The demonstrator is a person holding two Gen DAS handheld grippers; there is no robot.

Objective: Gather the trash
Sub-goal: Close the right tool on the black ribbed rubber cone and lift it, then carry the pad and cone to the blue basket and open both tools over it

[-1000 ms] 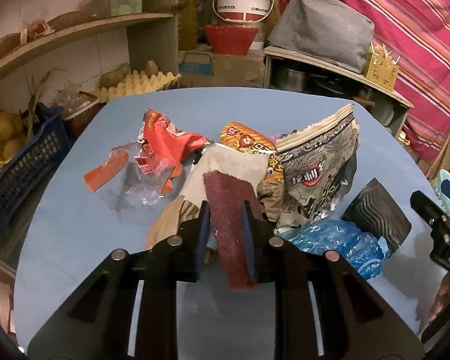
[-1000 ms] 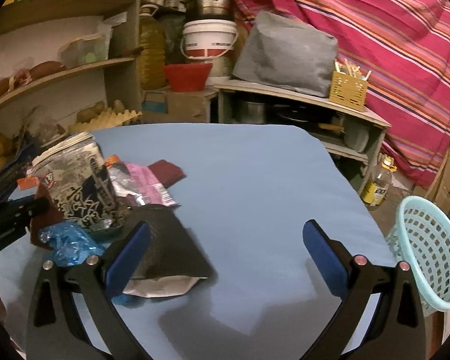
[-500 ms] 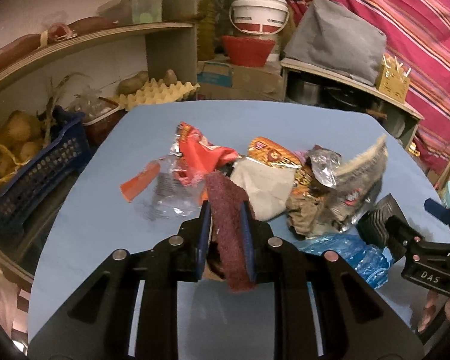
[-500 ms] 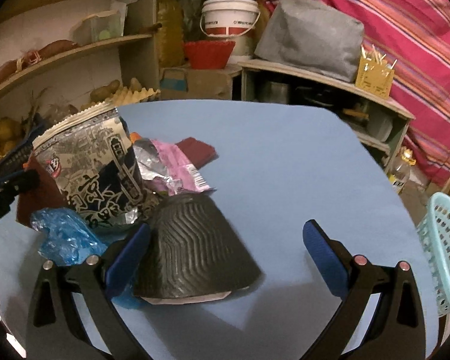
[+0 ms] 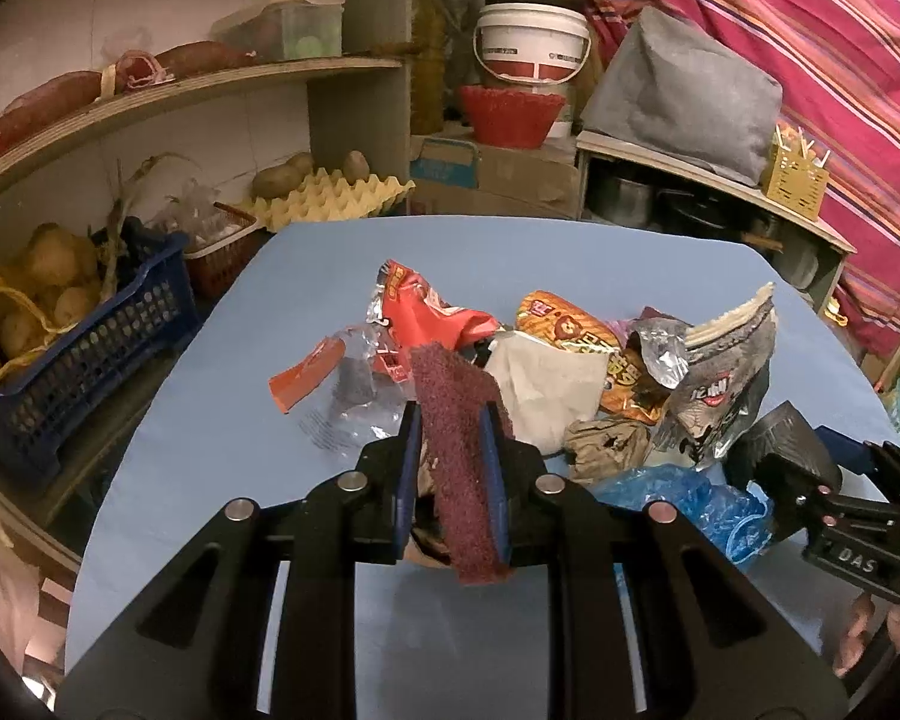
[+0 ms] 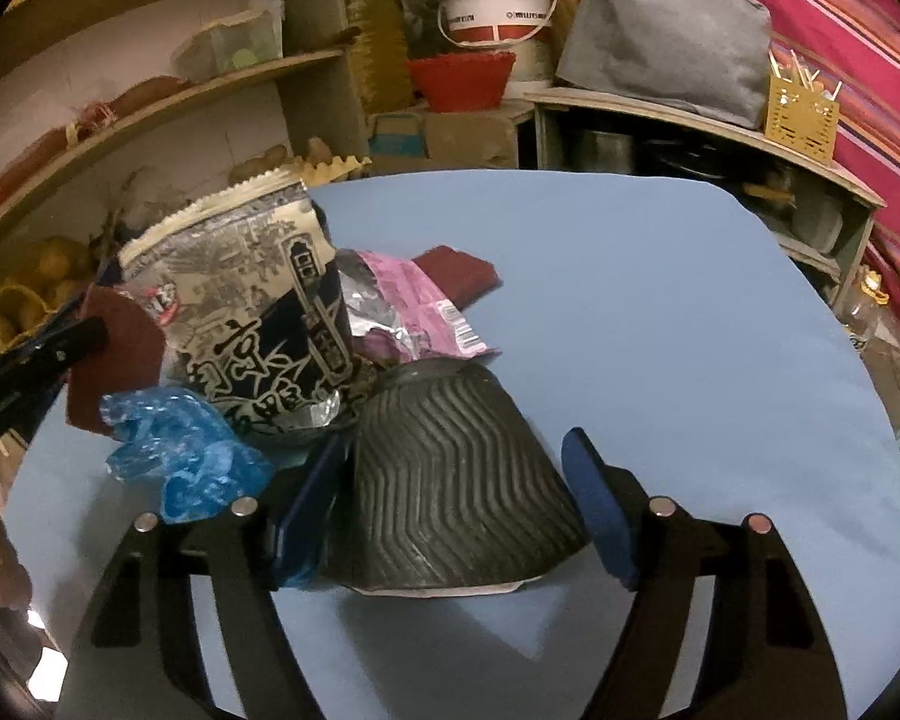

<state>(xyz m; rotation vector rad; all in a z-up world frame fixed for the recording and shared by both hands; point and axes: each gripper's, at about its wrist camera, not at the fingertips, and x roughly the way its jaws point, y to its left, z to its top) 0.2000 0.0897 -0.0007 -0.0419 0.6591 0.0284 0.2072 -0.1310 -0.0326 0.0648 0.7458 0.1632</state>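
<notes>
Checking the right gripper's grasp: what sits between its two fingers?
Right wrist view: the black ribbed cup, upside down, fills the right gripper; its jaws have been closing, right pad apart.

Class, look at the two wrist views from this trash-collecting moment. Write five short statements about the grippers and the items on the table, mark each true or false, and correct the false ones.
1. The left gripper is shut on a maroon scouring pad. True.
2. The black ribbed cup stands upright on its base. False: it sits mouth down on the blue table.
3. The right gripper has its fingers on either side of the black ribbed cup. True; its jaws have just been closing, and a gap shows at one pad.
4. The crumpled blue plastic lies inside the basket. False: it lies on the table beside the cup.
5. The black-and-white snack bag lies flat. False: it stands up.
</notes>
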